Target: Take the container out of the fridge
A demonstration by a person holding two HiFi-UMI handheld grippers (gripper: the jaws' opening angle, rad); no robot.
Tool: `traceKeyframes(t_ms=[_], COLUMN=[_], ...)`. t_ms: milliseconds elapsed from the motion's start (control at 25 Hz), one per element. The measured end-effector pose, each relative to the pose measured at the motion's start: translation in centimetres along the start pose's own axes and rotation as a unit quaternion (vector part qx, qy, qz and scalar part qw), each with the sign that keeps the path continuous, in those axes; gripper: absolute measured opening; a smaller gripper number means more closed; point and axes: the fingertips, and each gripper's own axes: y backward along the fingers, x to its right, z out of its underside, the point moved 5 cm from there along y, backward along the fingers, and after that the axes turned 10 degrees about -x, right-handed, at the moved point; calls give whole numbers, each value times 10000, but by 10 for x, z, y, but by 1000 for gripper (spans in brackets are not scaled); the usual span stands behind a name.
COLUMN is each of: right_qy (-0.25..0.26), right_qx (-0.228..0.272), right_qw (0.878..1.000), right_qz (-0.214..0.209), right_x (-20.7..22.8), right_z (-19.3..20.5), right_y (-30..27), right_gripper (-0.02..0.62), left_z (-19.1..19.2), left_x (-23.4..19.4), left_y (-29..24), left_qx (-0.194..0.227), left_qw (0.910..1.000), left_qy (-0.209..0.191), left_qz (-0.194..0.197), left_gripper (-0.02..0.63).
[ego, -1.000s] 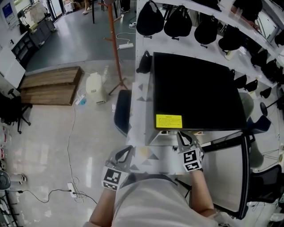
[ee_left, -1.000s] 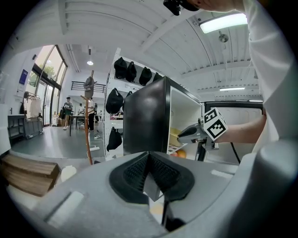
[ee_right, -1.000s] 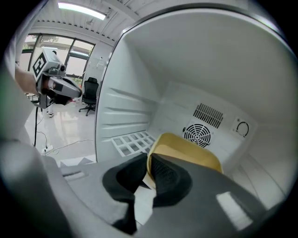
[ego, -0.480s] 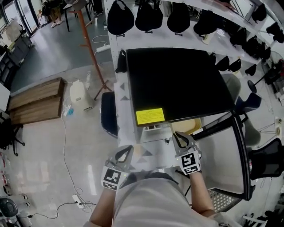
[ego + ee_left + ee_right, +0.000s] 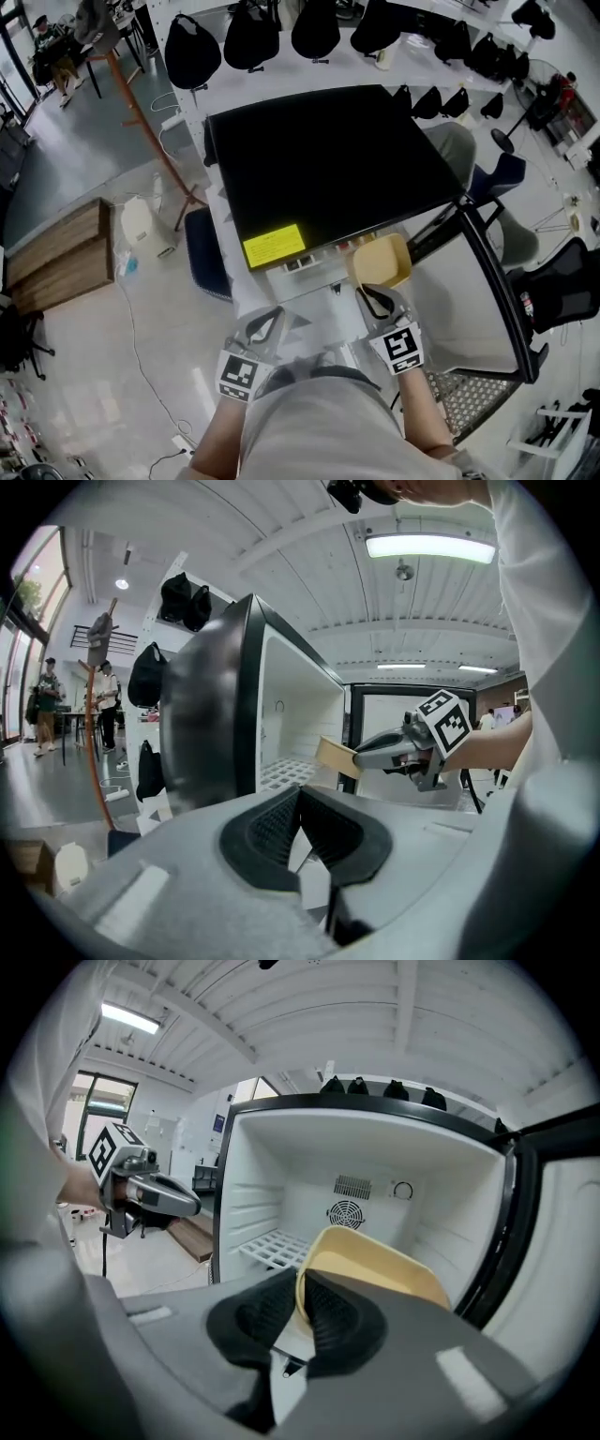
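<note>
Container (image 5: 380, 262): matt tan plastic. Fridge (image 5: 328, 159): glossy black shell, smooth white plastic lining.

Seen from the head, the fridge's (image 5: 328, 159) black top hid its inside, and the print on its yellow label (image 5: 274, 247) was too small to read. The container's (image 5: 380, 262) near rim sat hidden between the right gripper's (image 5: 377, 291) jaws. In the left gripper view a shirt (image 5: 548, 621) blocked the right side.
</note>
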Motion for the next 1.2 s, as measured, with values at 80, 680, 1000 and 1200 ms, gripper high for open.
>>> traceKeyframes(t_ms=[80, 680, 1000, 1200], right_qy=[-53, -622, -1008, -1068], right_qx=[-19, -36, -117, -164], right_qw=[9999, 9952, 9875, 9853], right_qz=[116, 750, 1205, 1324], right_x=[-1, -10, -5, -9], right_z=[4, 42, 67, 74], right_y=[8, 68, 104, 113], right_gripper=[32, 32, 31, 29], left_z=[-4, -24, -36, -38], left_x=[4, 56, 92, 105], left_y=[-7, -65, -87, -97], left_qx=[1, -26, 23, -38], left_qw=[9998, 9871, 9750, 9679], left_qy=[-78, -606, -849, -953], left_qz=[167, 1481, 2054, 2324], left_gripper=[9, 9, 9, 9])
